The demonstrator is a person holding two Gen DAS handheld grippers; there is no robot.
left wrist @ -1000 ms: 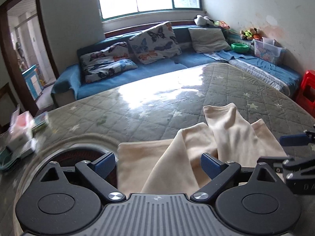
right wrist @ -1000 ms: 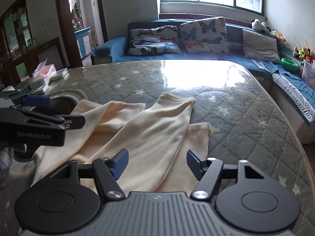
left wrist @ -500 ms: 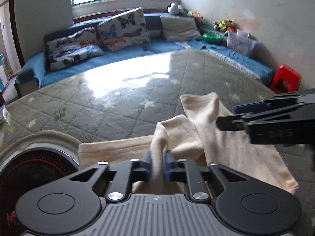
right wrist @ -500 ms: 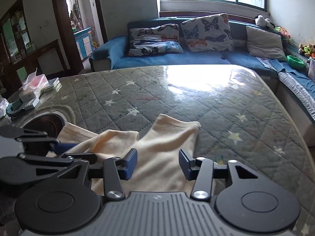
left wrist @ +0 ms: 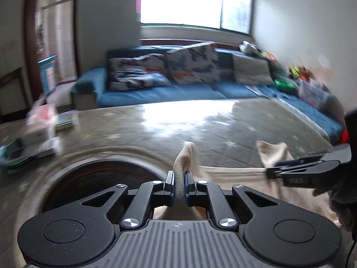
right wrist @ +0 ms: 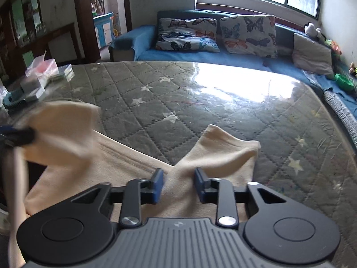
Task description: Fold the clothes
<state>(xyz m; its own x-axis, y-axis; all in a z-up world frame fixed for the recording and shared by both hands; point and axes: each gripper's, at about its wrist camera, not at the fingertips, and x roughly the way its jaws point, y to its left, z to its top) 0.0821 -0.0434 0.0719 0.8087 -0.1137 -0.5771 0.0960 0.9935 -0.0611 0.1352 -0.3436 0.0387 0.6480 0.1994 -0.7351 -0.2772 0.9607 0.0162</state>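
A cream garment (right wrist: pixel 125 163) lies on the quilted grey-green table cover (right wrist: pixel 200 111). My left gripper (left wrist: pixel 178 186) is shut on a fold of the garment (left wrist: pixel 186 156) and holds it lifted; that raised part shows blurred at the left of the right wrist view (right wrist: pixel 60 129). My right gripper (right wrist: pixel 178 185) is partly open, its blue pads on either side of another fold of the garment that runs out to a raised end (right wrist: pixel 232 143). The right gripper also shows from the side in the left wrist view (left wrist: pixel 308 172).
A round dark inset (left wrist: pixel 100 178) sits in the table at the left. Boxes and small items (right wrist: pixel 42 76) stand at the table's left edge. A blue sofa with butterfly cushions (right wrist: pixel 214 35) runs behind and along the right.
My left gripper has swung left and lifted with the garment fold pinched in it. My right gripper's fingers have narrowed around the other fold.
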